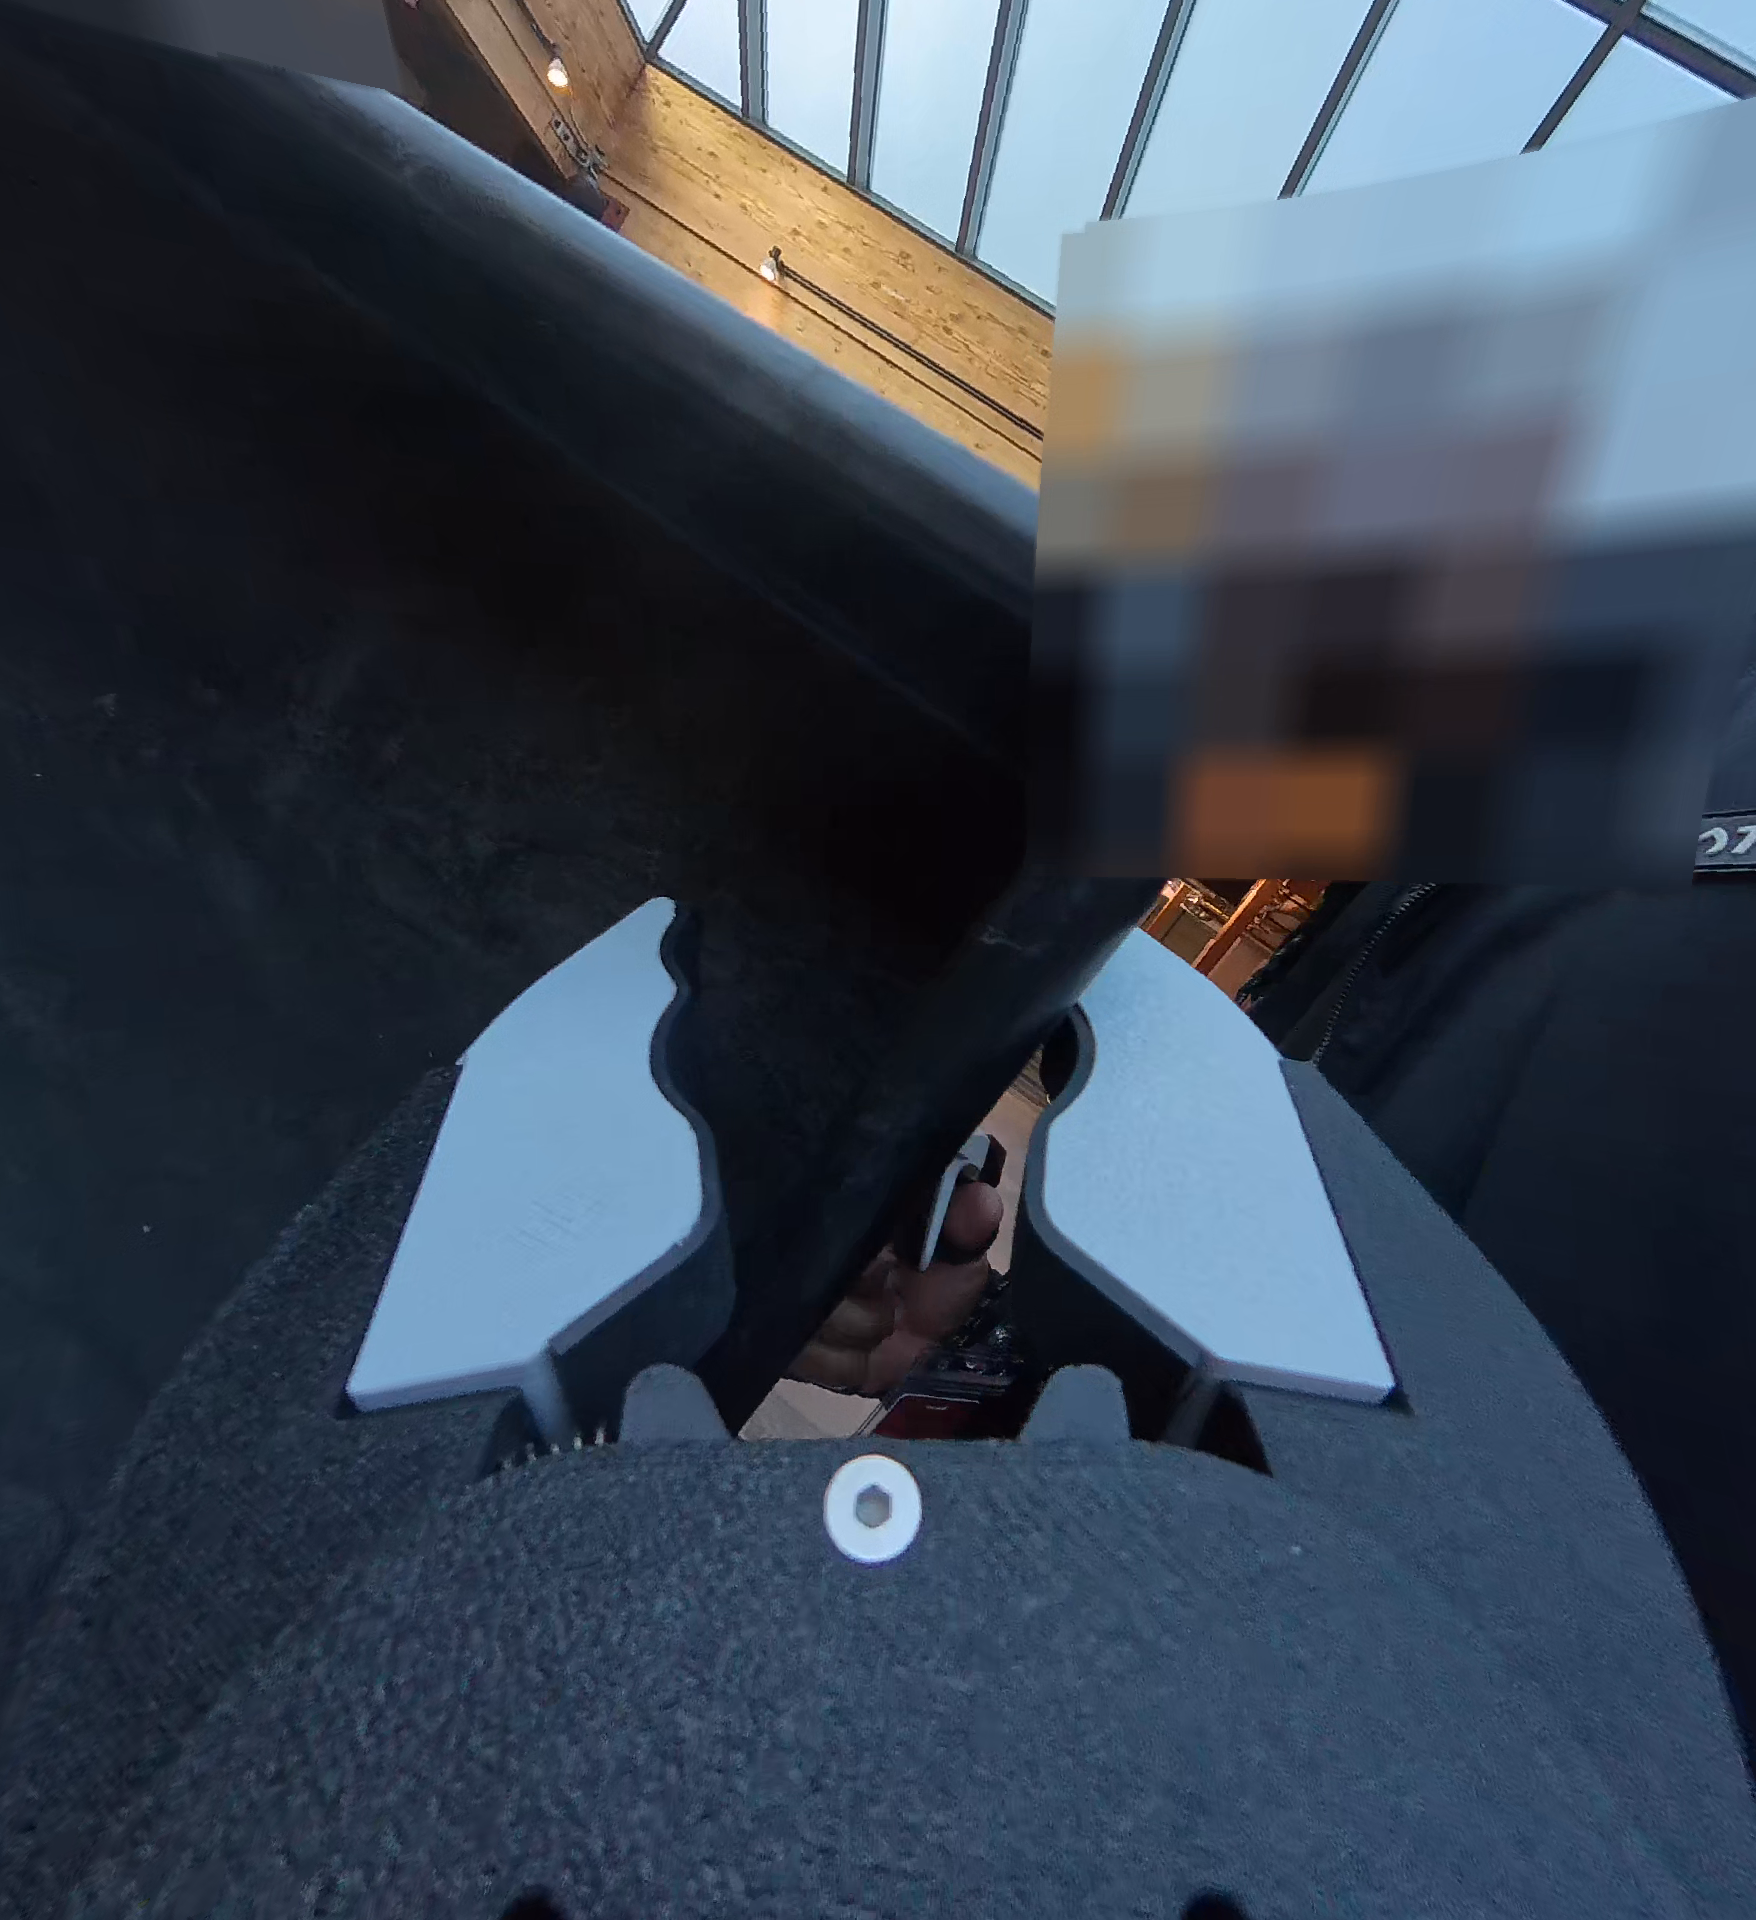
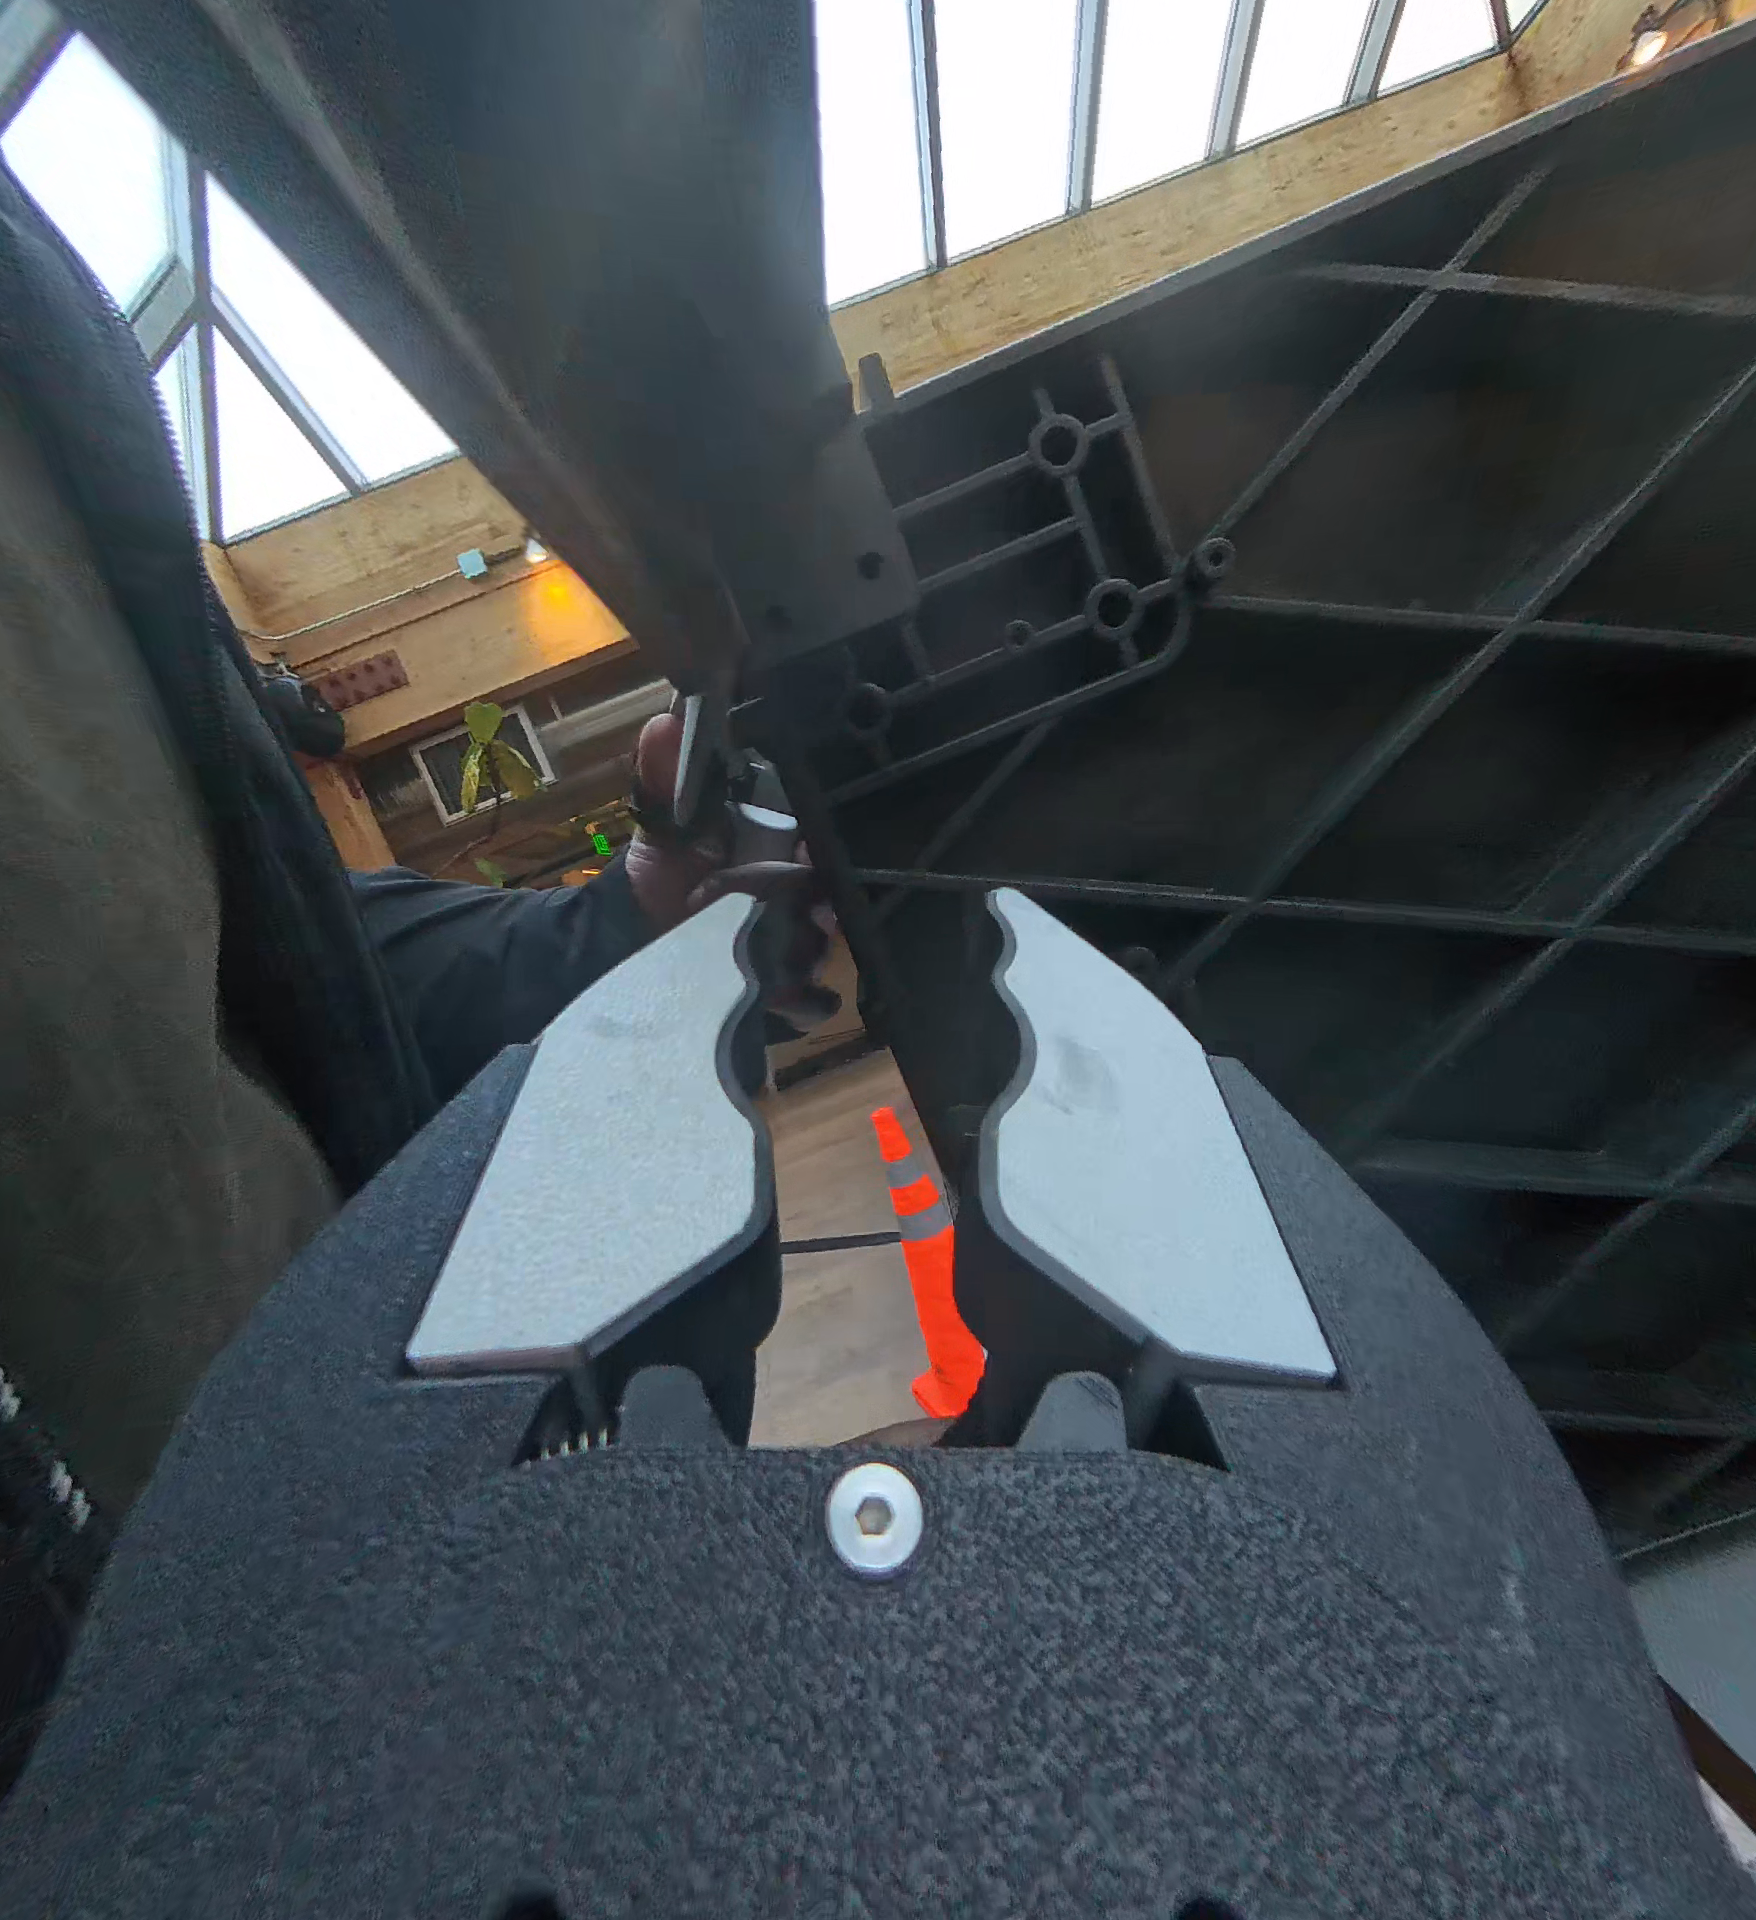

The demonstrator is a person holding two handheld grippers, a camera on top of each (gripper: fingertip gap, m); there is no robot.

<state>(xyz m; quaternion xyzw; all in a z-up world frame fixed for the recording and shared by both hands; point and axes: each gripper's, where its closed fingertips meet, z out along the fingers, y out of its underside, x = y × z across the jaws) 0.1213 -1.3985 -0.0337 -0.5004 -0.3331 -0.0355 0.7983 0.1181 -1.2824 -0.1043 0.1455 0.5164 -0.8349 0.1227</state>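
Note:
A large black plastic piece is held up toward the ceiling. Its smooth, grainy side (image 1: 386,623) fills the left wrist view. Its ribbed underside with screw bosses (image 2: 1425,727) fills the right of the right wrist view. My left gripper (image 1: 884,945) points upward and is shut on the piece's rim, which fills the gap between the fingers. My right gripper (image 2: 874,904) has a thin edge of the piece between its fingers, close to the right finger (image 2: 1113,1122), with floor showing beside the left one. Each view shows the other gripper in a hand (image 1: 957,1216) (image 2: 697,769) beyond the rim.
A person in a dark jacket (image 1: 1580,1143) (image 2: 74,831) stands close by. An orange traffic cone (image 2: 926,1247) stands on the wooden floor below. Skylight panes (image 1: 1217,104) and wooden beams (image 1: 801,239) are overhead. Tip to tip, the grippers are about 15 cm apart.

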